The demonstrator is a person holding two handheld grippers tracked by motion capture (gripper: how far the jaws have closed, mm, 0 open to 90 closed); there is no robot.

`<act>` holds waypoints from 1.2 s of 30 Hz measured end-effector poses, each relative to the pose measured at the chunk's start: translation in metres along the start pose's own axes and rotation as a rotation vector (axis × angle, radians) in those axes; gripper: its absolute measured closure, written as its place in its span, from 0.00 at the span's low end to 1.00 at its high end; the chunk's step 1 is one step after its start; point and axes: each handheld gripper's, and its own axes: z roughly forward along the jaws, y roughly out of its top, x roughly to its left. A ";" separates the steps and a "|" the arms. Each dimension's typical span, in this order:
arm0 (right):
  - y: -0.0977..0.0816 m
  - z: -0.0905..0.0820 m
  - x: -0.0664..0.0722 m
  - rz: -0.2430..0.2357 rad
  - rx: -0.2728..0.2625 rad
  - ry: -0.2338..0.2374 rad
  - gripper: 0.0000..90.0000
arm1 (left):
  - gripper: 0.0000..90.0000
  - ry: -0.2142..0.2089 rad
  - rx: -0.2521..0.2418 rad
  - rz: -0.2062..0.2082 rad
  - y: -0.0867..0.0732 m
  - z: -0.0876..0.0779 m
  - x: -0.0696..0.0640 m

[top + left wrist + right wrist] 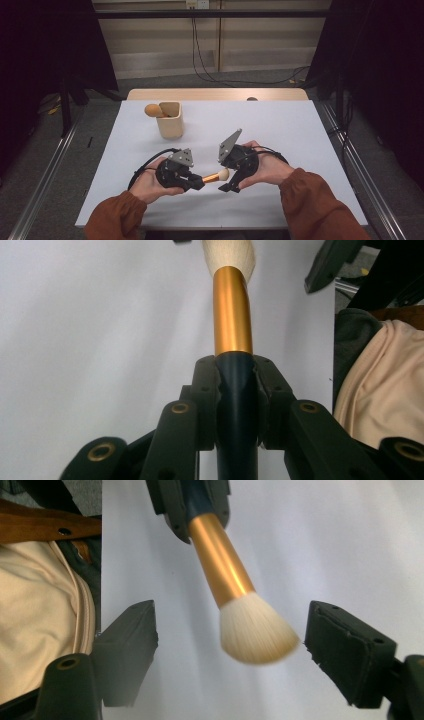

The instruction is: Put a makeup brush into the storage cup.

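A makeup brush (pixel 216 176) with a dark handle, gold ferrule (pixel 232 310) and pale bristles (pixel 255 630) hangs just above the white table (pixel 280 130) near its front edge. My left gripper (pixel 199 181) is shut on the dark handle, which the left gripper view shows clamped between its pads (pixel 236 375). The brush points right, toward my right gripper (pixel 229 179). That gripper (pixel 232 630) stands open with the bristles between its jaws, and neither pad touches them. The left gripper's jaws (pixel 192 500) show at the top of the right gripper view.
A pale wooden cup (pixel 170 120) stands at the back left of the table, with an orange round-headed item (pixel 152 110) leaning out of it. A person's orange sleeves (pixel 310 200) come in from the bottom. Cables trail on the floor beyond the table.
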 end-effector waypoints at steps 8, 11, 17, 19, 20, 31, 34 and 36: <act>-0.014 -0.008 -0.003 0.056 -0.041 -0.025 0.14 | 0.83 0.020 -0.047 -0.019 -0.009 -0.007 0.003; -0.019 -0.010 -0.003 0.072 -0.062 -0.034 0.13 | 0.83 0.029 -0.064 -0.020 -0.012 -0.009 0.004; -0.028 -0.014 -0.003 0.108 -0.105 -0.038 0.12 | 0.83 0.049 -0.099 -0.035 -0.021 -0.012 0.006; -0.031 -0.014 -0.003 0.117 -0.111 -0.045 0.11 | 0.83 0.062 -0.105 -0.045 -0.023 -0.014 0.007; -0.032 -0.014 -0.004 0.125 -0.113 -0.048 0.11 | 0.83 0.063 -0.110 -0.046 -0.025 -0.014 0.008; -0.047 -0.013 -0.004 0.188 -0.162 -0.059 0.07 | 0.83 0.075 -0.204 -0.097 -0.040 -0.019 0.011; -0.051 -0.016 -0.003 0.201 -0.193 -0.058 0.08 | 0.83 0.078 -0.237 -0.109 -0.041 -0.020 0.012; -0.053 -0.017 -0.002 0.200 -0.209 -0.065 0.08 | 0.83 0.088 -0.253 -0.111 -0.041 -0.020 0.012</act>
